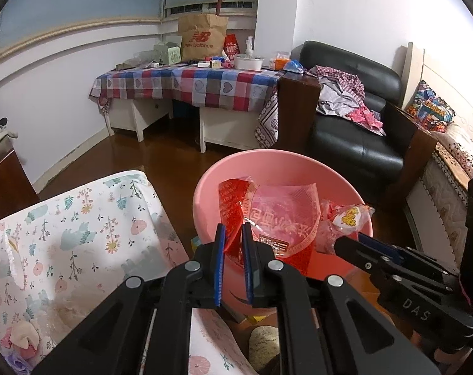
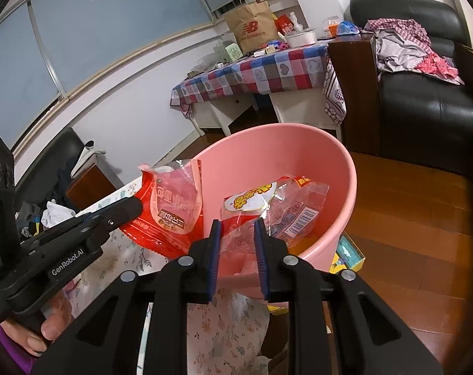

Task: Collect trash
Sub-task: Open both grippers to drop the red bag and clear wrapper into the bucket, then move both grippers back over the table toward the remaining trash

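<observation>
Wooden floor (image 1: 161, 156) carries a pink basin (image 1: 267, 162) beside floral bedding (image 1: 80, 218) — your left gripper (image 1: 233, 234) pinches a red wrapper (image 1: 280, 212) over it, your right gripper (image 2: 236, 228) clamps a clear wrapper (image 2: 283, 206).

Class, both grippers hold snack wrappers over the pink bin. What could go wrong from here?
1. The red wrapper in the left gripper hangs partly across the pink bin's near rim, so if released it might slide out onto the floral cloth.
2. The clear wrapper in the right gripper is light and crinkled, so it may cling to the pads.
</observation>
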Demonstrator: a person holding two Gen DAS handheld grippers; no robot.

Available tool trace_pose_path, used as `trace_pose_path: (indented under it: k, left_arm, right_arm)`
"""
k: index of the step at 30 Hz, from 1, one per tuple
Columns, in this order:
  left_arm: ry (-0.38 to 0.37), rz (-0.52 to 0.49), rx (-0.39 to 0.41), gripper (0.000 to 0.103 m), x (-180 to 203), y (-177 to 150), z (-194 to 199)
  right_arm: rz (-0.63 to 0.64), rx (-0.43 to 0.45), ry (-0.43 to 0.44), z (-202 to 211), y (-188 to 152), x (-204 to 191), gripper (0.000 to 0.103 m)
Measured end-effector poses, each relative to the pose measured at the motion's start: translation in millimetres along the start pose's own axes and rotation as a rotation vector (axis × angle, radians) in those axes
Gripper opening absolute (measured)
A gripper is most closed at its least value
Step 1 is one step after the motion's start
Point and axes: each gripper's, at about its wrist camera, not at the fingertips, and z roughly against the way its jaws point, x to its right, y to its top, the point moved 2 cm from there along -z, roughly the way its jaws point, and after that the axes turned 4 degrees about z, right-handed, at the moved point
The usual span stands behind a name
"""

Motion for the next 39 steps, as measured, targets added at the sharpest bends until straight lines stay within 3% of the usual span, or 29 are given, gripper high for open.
trace_pose_path:
  k: [7, 13, 23, 39]
  left_arm:
    - [-0.008, 0.001, 0.01, 0.026, 1.8, -0.6, 4.2]
    - [-0.012, 0.008, 0.02, 0.026, -0.8, 1.3, 11.7]
    - [-0.017, 0.037, 0.031, 0.037, -8.0, -3.4, 31.0]
    - [0.008, 0.071, 0.05, 0.038, -43.9, -24.4, 79.4]
  right_arm:
    - [-0.004, -0.022, -0.002, -3.5, -1.3, -1.4, 0.027]
    - [0.003, -0.022, -0.012, -1.1, -0.9, -3.4, 0.028]
    - [0.014, -0.009, 0.016, 5.8, -1.8, -14.7, 0.029]
    - [0.115, -0.046, 0.093, 8.8, -14.2, -74.2, 0.03]
